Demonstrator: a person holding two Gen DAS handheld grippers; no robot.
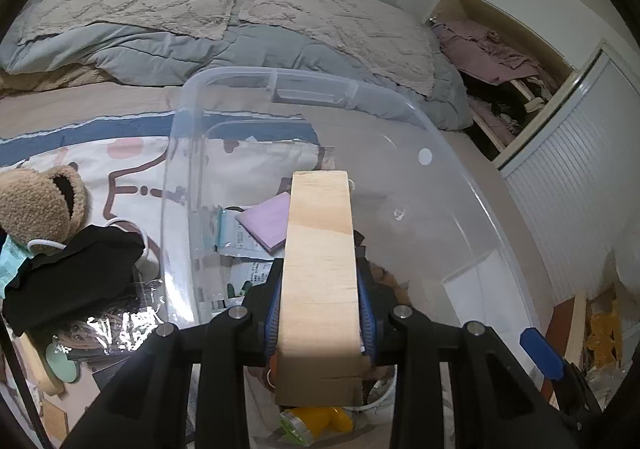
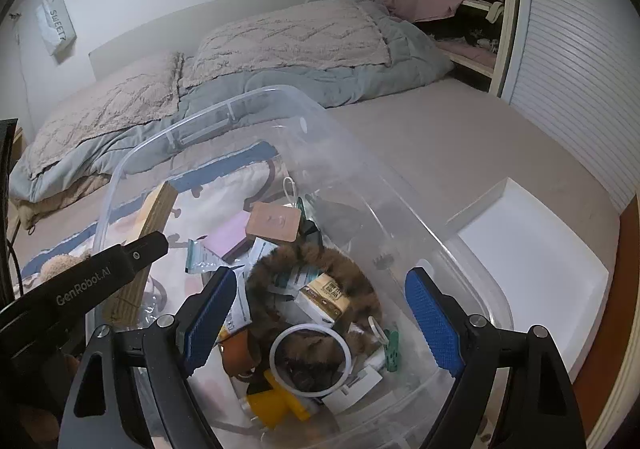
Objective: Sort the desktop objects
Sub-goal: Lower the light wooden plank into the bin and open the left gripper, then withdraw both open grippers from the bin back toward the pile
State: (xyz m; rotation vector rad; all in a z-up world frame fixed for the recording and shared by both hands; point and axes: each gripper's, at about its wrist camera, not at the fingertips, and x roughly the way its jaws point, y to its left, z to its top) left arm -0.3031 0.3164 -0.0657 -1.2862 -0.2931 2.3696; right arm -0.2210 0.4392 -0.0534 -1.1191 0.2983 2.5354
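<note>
Bedroom setting, with everything laid out on a bed sheet (image 2: 440, 153). Nearest in the left wrist view, the left gripper (image 1: 320, 301) is clenched on a wooden block (image 1: 320, 261), raised over a clear plastic bin (image 2: 400, 205). Low in the right wrist view, the right gripper (image 2: 320, 313) hangs released above the bin's clutter: a white ring (image 2: 310, 361), a furry brown item (image 2: 320, 261), a pink notepad (image 2: 230, 235). Right of the bin lies a white tray (image 2: 532, 261); pillows (image 2: 292, 37) fill the upper frame.
</note>
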